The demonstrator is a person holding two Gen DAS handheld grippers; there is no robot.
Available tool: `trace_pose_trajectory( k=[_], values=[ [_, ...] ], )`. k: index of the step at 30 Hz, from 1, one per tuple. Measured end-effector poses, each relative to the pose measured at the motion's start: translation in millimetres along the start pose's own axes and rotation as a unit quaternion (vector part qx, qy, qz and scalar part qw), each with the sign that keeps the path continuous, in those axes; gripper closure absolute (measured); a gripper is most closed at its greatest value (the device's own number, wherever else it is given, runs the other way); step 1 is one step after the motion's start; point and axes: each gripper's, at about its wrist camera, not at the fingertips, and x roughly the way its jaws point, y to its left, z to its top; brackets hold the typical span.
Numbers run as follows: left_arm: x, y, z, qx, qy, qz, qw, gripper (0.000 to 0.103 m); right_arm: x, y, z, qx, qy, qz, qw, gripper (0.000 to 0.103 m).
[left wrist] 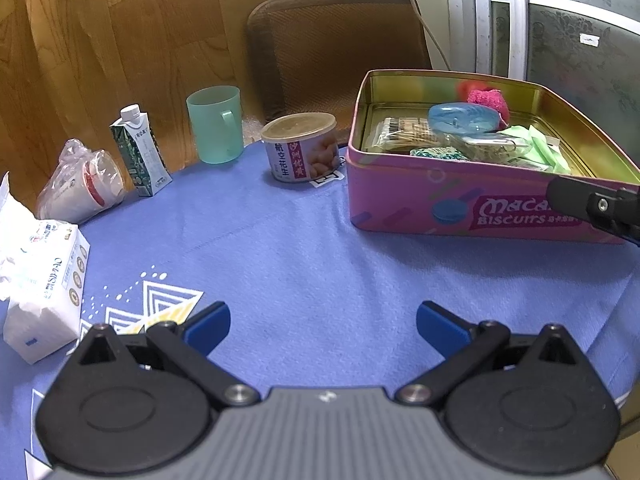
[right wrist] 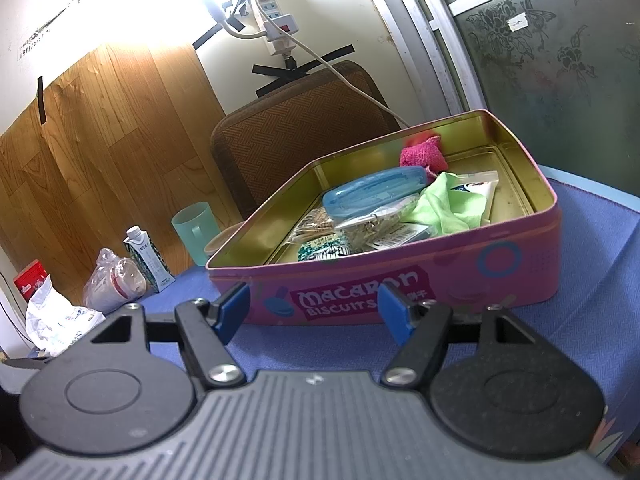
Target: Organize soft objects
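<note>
A pink biscuit tin (left wrist: 400, 196) (right wrist: 520, 264) stands open on the blue tablecloth. Inside lie a pink fluffy cloth (left wrist: 490, 100) (right wrist: 424, 154), a green cloth (left wrist: 536, 144) (right wrist: 448, 204), a blue plastic case (left wrist: 464, 118) (right wrist: 372, 196), a teal patterned cloth (right wrist: 320, 250) and small packets. My left gripper (left wrist: 323, 326) hovers open over bare tablecloth, left of the tin, with nothing between its blue pads. My right gripper (right wrist: 314, 312) is open just in front of the tin's near wall, holding nothing. Part of it shows at the right edge of the left wrist view (left wrist: 600, 208).
Along the table's far left stand a round can (left wrist: 302, 148), a teal mug (left wrist: 216, 124) (right wrist: 196, 228), a small milk carton (left wrist: 142, 152) (right wrist: 148, 258), a bagged cup (left wrist: 86, 184) (right wrist: 114, 280) and a tissue pack (left wrist: 44, 292) (right wrist: 60, 320). A brown chair back (left wrist: 336, 44) rises behind the table.
</note>
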Motion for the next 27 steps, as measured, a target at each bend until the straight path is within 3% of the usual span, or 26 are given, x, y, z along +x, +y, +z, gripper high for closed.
trace_pose_trajectory(
  k=[27],
  values=[
    [-2.2,-4.4,-0.3,0.004,0.001,-0.006,1.0,0.0,0.5,-1.3,0.7,-0.001,0.001,0.002,1.0,0.03]
  ],
)
